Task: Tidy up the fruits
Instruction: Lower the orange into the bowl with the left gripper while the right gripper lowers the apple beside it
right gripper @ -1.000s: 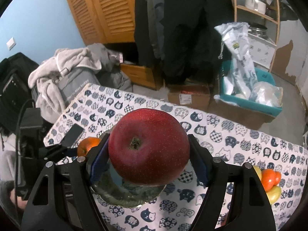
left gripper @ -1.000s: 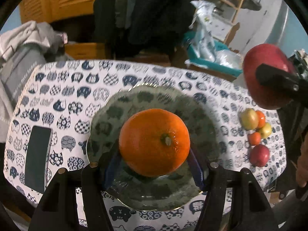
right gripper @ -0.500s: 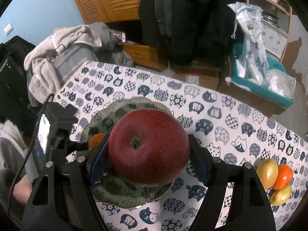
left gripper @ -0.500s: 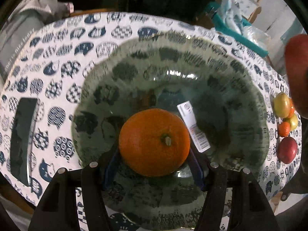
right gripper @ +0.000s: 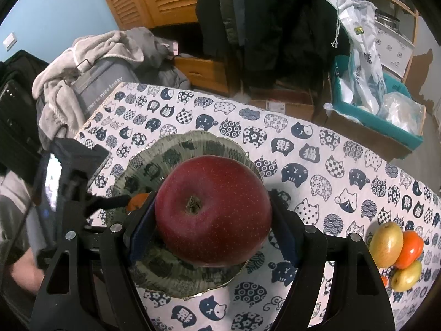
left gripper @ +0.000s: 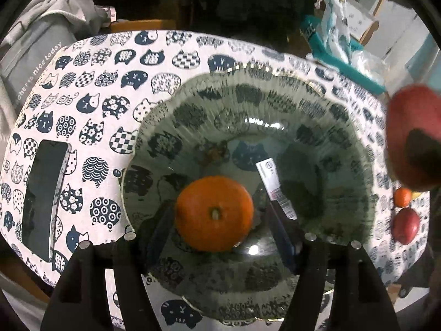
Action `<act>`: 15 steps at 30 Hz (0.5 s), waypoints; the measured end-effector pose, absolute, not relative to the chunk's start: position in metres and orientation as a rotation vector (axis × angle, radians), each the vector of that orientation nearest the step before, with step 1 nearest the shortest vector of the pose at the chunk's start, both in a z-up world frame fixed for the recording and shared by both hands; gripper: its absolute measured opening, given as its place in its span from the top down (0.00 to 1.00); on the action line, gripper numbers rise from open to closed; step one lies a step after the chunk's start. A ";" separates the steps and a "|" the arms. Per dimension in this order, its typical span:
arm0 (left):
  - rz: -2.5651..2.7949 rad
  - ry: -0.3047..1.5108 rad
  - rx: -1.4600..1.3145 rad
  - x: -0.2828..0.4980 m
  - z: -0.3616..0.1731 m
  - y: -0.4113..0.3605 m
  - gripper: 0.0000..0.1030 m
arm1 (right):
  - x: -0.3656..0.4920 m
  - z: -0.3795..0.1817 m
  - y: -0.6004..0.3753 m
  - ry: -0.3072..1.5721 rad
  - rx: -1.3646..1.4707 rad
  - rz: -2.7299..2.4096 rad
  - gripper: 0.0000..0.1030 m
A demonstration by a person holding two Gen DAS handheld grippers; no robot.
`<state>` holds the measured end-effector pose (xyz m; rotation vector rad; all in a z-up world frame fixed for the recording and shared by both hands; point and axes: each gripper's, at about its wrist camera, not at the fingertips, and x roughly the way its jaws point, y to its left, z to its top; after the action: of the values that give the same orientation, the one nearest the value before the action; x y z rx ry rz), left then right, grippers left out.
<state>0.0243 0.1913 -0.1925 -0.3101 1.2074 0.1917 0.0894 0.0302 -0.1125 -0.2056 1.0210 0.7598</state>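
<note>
Our left gripper (left gripper: pixel 217 237) is opening around the orange (left gripper: pixel 214 213), now clear of both pads and resting in the glass bowl (left gripper: pixel 248 104) at the table's (left gripper: pixel 91 88) near edge, so release looks complete. Our right gripper (right gripper: pixel 213 234) clamps the red apple (right gripper: pixel 213 211) above the bowl, likely next in. Loose fruit (right gripper: pixel 397 251) waits at the table's right edge.

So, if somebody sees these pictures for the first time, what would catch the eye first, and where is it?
Probably the big red apple that fills the middle of the right wrist view, clamped in the right gripper above the glass plate. Next the orange on that plate, between the fingers of the left gripper, whose jaws are opening. The cat-print tablecloth and a small heap of fruit at its right edge also stand out.
</note>
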 end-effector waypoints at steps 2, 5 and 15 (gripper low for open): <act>0.189 1.194 -0.311 0.022 -0.186 0.192 0.32 | 0.089 -0.116 0.034 1.027 -0.217 0.761 0.26; 0.188 1.188 -0.310 0.019 -0.181 0.193 0.32 | 0.089 -0.124 0.041 1.042 -0.238 0.764 0.26; 0.212 1.188 -0.311 0.006 -0.180 0.205 0.32 | 0.086 -0.167 0.061 1.140 -0.298 0.776 0.26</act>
<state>0.0057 0.2050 -0.1804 -0.3112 1.1882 0.2118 0.0863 0.0613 -0.1667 -0.2984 1.1396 0.7756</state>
